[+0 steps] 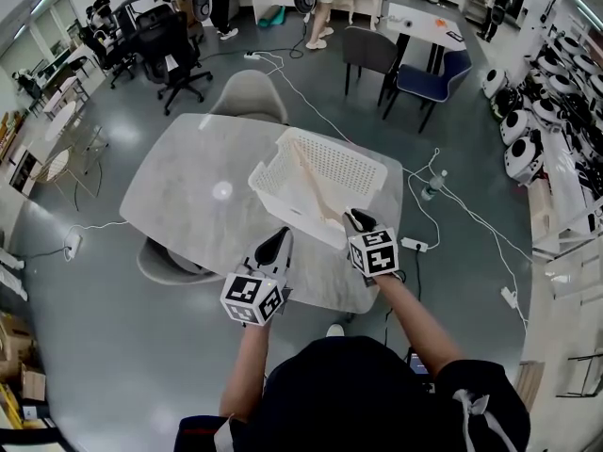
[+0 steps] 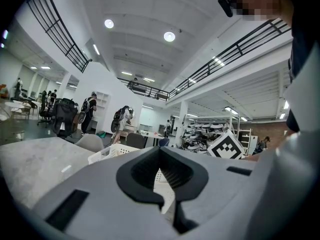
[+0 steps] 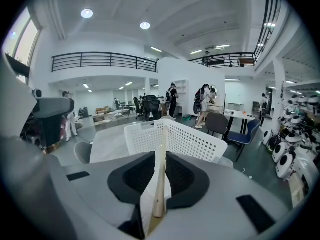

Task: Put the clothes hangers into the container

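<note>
Rounded pale stone-look table [image 1: 184,201], perforated white basket [image 1: 275,192], wooden hanger [image 1: 316,188]

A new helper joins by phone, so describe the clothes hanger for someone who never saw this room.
A pale oval table stands mid-hall with a white perforated basket on it. The clothes hanger is the slim wooden bar slanting out of that basket towards the person, its end clamped in the right gripper. It is the only wooden thing on the table.
</note>
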